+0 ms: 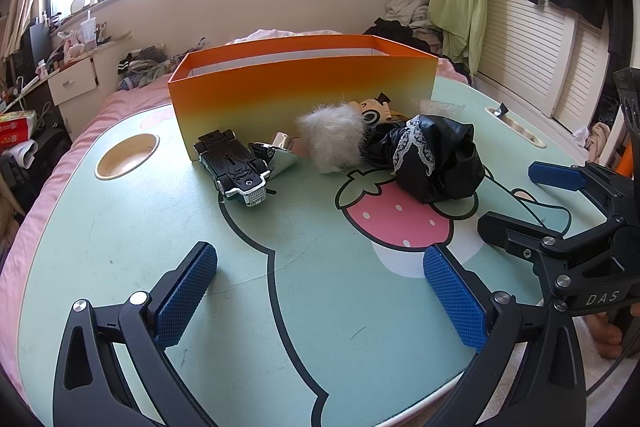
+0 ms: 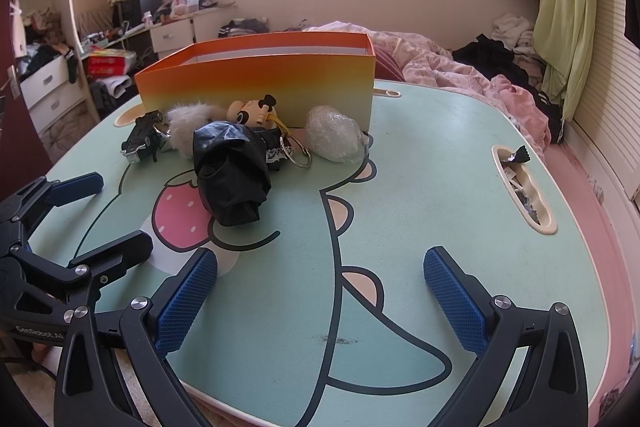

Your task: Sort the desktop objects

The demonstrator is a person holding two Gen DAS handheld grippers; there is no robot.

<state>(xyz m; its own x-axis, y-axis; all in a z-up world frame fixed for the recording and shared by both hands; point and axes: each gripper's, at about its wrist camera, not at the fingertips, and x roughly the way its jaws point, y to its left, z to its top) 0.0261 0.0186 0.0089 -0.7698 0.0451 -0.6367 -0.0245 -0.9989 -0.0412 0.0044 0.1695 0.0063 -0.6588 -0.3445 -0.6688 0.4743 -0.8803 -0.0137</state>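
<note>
From the left wrist, the left gripper (image 1: 320,291) hovers with jaws wide over bare mint desk (image 1: 120,247), the toy car (image 1: 234,163), fur pompom (image 1: 332,137) and black bundle (image 1: 432,159) lined before the orange box (image 1: 300,87). The right wrist view shows the right gripper (image 2: 320,297), jaws wide, open desk ahead, and a bubble-wrapped lump (image 2: 334,139) beside the box's right corner, nearly hidden in the other view.

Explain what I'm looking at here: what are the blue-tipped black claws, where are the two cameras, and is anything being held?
Each claw is a hand-held two-finger gripper with a fisheye camera looking along its fingers. One picture comes from the left gripper, the other from the right gripper; each also shows in the other's view. Both are open and hold nothing. On the table, before the orange box, lie an upturned toy car, a fur pompom, a black bundle, a doll keychain and a bubble-wrap ball.
</note>
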